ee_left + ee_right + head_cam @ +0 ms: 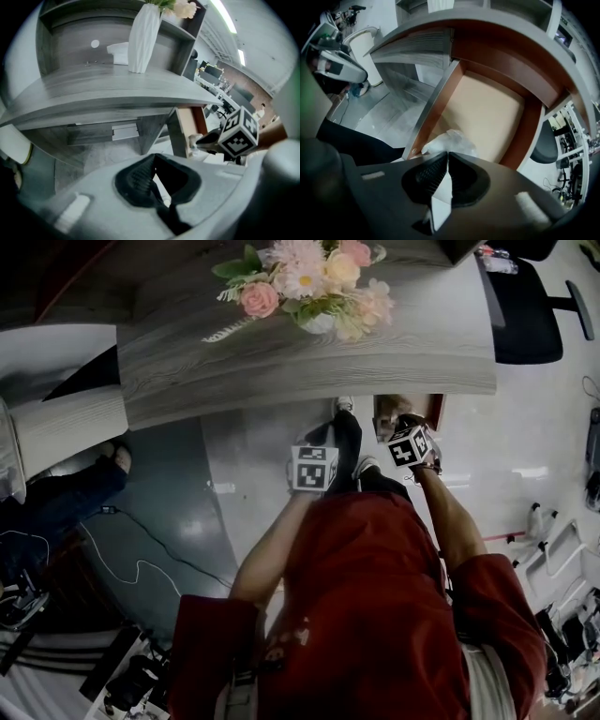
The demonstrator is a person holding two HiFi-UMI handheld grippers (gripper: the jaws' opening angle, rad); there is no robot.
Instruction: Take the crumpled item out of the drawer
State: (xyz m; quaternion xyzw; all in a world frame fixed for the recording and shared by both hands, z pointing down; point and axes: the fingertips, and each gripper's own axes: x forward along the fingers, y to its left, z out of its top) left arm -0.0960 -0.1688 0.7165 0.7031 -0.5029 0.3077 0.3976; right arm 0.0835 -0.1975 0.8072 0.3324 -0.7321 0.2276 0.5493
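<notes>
The drawer (487,108) stands pulled out under the grey desk (281,362), with a beige floor and red-brown walls. A crumpled white item (451,142) sits at its near left corner. My right gripper (446,158) points steeply down and is shut on that item, which bulges out just past the fingertips. In the head view the right gripper (404,429) hangs over the open drawer (434,412). My left gripper (154,157) is held to the left of the drawer, jaws shut with nothing between them. It sees the right gripper's marker cube (240,132).
A white vase (144,37) with flowers (309,282) stands on the desk top. A black office chair (525,310) is to the right of the drawer. Cables (131,568) lie on the floor at left, near another person's leg (66,493). A white bin (361,51) stands far left.
</notes>
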